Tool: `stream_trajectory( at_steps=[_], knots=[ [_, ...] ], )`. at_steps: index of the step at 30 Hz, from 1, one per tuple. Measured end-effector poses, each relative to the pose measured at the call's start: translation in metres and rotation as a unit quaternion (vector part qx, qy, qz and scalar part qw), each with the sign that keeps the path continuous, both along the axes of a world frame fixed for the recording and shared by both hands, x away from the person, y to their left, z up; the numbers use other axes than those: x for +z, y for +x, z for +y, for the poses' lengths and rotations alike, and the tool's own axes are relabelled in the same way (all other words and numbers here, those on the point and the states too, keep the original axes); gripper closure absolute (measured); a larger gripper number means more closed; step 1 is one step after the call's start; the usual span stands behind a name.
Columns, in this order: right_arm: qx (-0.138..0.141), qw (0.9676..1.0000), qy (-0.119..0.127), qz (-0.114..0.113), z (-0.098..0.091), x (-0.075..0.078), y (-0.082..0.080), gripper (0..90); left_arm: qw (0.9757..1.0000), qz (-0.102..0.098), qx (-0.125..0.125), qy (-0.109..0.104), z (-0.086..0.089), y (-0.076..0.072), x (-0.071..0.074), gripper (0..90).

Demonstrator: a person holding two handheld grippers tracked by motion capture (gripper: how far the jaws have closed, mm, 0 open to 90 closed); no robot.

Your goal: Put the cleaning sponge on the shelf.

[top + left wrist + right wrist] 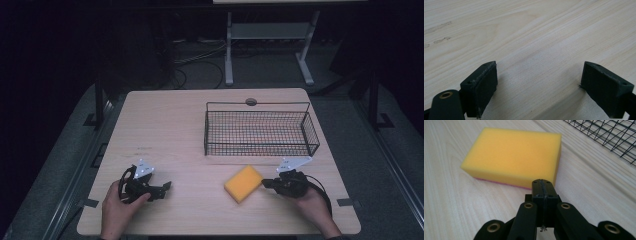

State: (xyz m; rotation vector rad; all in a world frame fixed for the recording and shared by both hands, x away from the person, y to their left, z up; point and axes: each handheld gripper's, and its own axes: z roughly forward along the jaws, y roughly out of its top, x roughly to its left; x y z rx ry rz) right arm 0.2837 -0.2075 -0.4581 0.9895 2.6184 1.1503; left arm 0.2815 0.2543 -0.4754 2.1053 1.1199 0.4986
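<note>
Yellow sponge (243, 183) flat on the worktop (170, 130), near of the wire basket (260, 131). Right tongs (266, 183) clenched on nothing, tips just right of the sponge. Left tongs (166, 187) released, wide apart, low over bare worktop at near left.
</note>
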Motion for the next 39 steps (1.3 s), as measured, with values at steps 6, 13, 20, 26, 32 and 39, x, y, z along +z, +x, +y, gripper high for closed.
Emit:
stream_trajectory(
  at_steps=[6, 13, 20, 26, 32, 39],
  knots=[
    [-0.002, 1.0000, -0.004, -0.002, 0.003, 0.001, 0.006, 89.5, 1.0000, 0.000, 0.000, 0.000, 0.000, 0.000, 0.000, 12.9],
    [0.000, 0.9999, -0.008, -0.007, 0.010, 0.000, 0.015, 89.5, 1.0000, 0.000, 0.001, -0.002, 0.000, 0.000, 0.000, 12.9],
    [0.000, 0.9999, -0.010, -0.007, 0.015, -0.001, 0.022, 89.5, 1.0000, 0.000, 0.001, -0.002, 0.000, 0.000, 0.000, 12.9],
    [-0.004, 1.0000, 0.005, 0.003, 0.014, 0.004, 0.019, 89.5, 1.0000, 0.000, 0.002, -0.002, 0.000, 0.000, 0.000, 12.9],
    [0.010, 0.9999, 0.014, 0.001, 0.019, 0.010, 0.015, 89.4, 1.0000, 0.000, 0.002, -0.002, 0.000, -0.001, 0.000, 12.9],
    [0.025, 0.9994, 0.024, -0.004, 0.034, 0.020, 0.011, 89.4, 1.0000, 0.000, 0.002, -0.002, 0.000, -0.001, 0.000, 12.9]
  ],
)
